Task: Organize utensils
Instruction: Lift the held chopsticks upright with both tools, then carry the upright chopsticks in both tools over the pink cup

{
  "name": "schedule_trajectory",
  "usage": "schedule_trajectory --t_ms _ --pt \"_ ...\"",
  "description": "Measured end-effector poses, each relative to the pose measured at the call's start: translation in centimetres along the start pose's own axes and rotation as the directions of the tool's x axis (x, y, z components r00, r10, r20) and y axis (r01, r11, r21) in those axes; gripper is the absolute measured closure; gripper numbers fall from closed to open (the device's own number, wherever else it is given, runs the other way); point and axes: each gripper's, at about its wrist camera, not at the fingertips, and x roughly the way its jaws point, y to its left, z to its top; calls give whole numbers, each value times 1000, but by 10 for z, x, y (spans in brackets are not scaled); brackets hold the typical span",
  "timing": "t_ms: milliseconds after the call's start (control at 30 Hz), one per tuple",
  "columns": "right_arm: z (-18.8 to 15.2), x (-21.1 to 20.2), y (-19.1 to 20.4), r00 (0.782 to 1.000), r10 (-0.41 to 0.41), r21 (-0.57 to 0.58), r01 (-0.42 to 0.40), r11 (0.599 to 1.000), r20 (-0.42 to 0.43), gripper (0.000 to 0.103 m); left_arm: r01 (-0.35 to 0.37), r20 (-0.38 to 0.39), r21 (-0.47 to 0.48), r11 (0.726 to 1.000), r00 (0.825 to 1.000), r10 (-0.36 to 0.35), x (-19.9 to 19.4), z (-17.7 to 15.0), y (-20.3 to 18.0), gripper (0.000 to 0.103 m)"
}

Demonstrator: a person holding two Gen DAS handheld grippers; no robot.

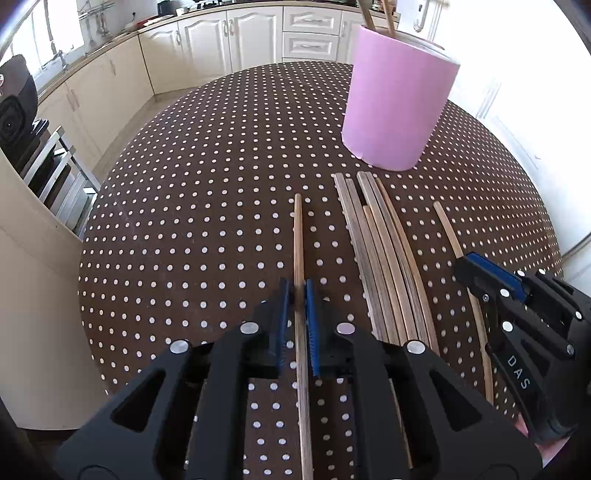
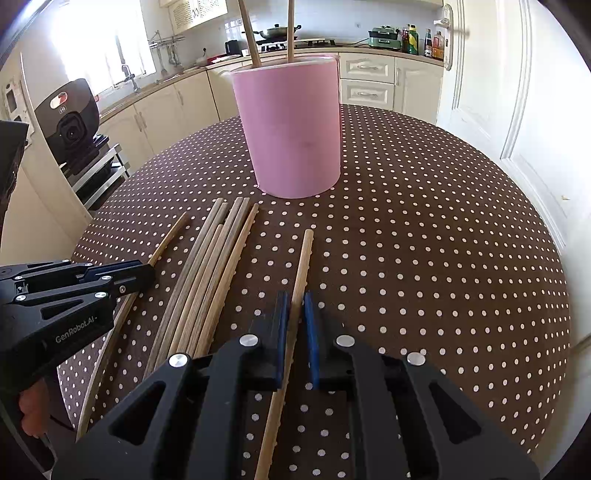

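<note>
- Nearest the left wrist camera: black left gripper (image 1: 296, 295) with blue ribbed pads, jaws clamped on one pale wooden chopstick (image 1: 298, 236) that runs between them and points up the brown white-dotted tablecloth (image 1: 184, 206).
- Nearest the right wrist camera: black right gripper (image 2: 294, 299), same build, jaws clamped on a second single wooden chopstick (image 2: 303, 258), also lying along the cloth.
- Between the two held sticks: loose bundle of wooden chopsticks (image 1: 384, 266), side by side on the cloth, tips toward the cup.
- Beyond the bundle: tall pink cylindrical cup (image 2: 290, 129), upright on the table, two chopsticks standing in it (image 2: 251, 33).
- Behind the table: cream kitchen cabinets (image 1: 229, 37) along the wall.
- At lower left of the right wrist view: part of a hand (image 2: 31, 413) under the left gripper's body.
</note>
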Motion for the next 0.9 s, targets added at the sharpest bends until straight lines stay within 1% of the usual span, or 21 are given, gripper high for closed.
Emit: schedule_trajectory --t_ms 100,233,367,567,667,800,900 --pt "3 3 0 1000 3 -2 -3 1000 -1 94 -18 14 28 999 1000 18 3 3 -7 91" --pt "4 3 -6 1000 31 22 -31 999 -5 96 0 32 -7 1000 999 0 3 2 -3 92" --pt "6 3 -10 999 40 35 -40 999 -5 98 6 39 -15 1000 999 -6 4 2 2 97" --pt "10 1 -16 998 63 73 -62 995 -2 98 25 45 -48 999 999 -23 2 -1 7 97" --pt "12 -2 -20 997 83 92 -83 992 10 98 62 55 -67 996 997 -58 -1 0 13 97" --pt "16 -11 -20 995 89 76 -92 993 42 98 63 103 -84 994 993 -54 -11 3 19 97" --pt "20 -18 -18 992 104 59 -108 992 67 98 83 141 -100 992 988 -68 -18 6 23 97"
